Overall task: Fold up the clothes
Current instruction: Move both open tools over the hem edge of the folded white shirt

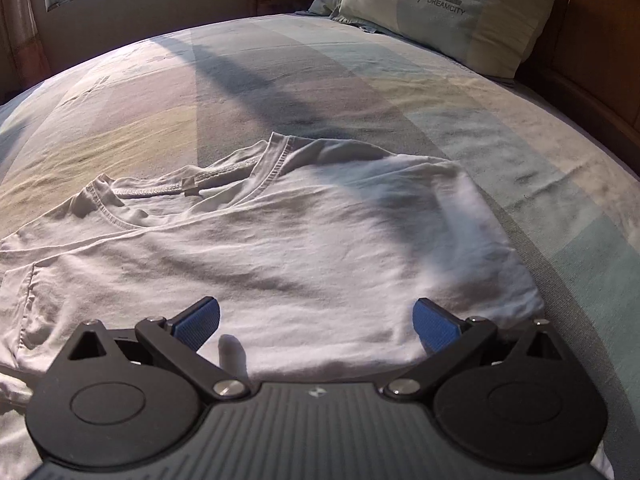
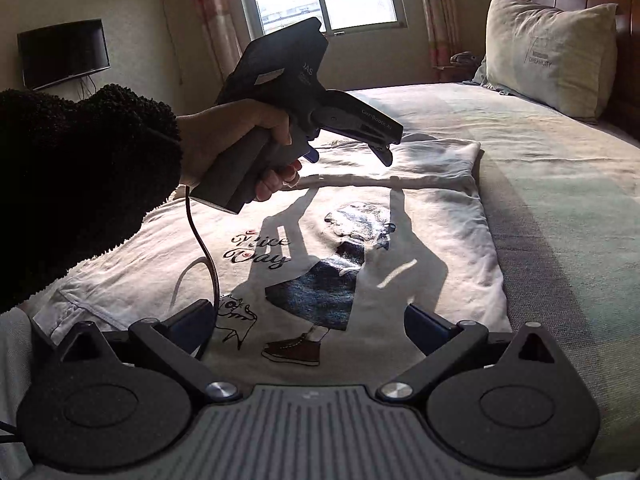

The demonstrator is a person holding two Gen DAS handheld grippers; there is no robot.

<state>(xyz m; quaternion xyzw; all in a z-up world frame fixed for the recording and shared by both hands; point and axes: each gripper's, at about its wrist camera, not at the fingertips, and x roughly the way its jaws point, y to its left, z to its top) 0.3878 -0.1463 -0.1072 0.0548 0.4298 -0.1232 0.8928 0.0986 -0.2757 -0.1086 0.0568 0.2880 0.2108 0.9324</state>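
Both tongs stood wide open and empty: your left tongs [image 1: 316, 322] hovered low over the white T-shirt [image 1: 280, 240], your right tongs [image 2: 308, 326] farther back. You had the shirt spread flat on the bed [image 1: 520, 140], near a pillow [image 1: 452, 8].

A white T-shirt [image 2: 360, 216] printed with a figure and "Nice Day" lies flat on the bed [image 2: 560, 184]. Above the shirt, a hand [image 2: 244, 148] in a dark fuzzy sleeve [image 2: 80, 176] holds the left gripper [image 2: 386, 154]. Nearer than the shirt, the right gripper [image 2: 308, 324] stands spread wide.
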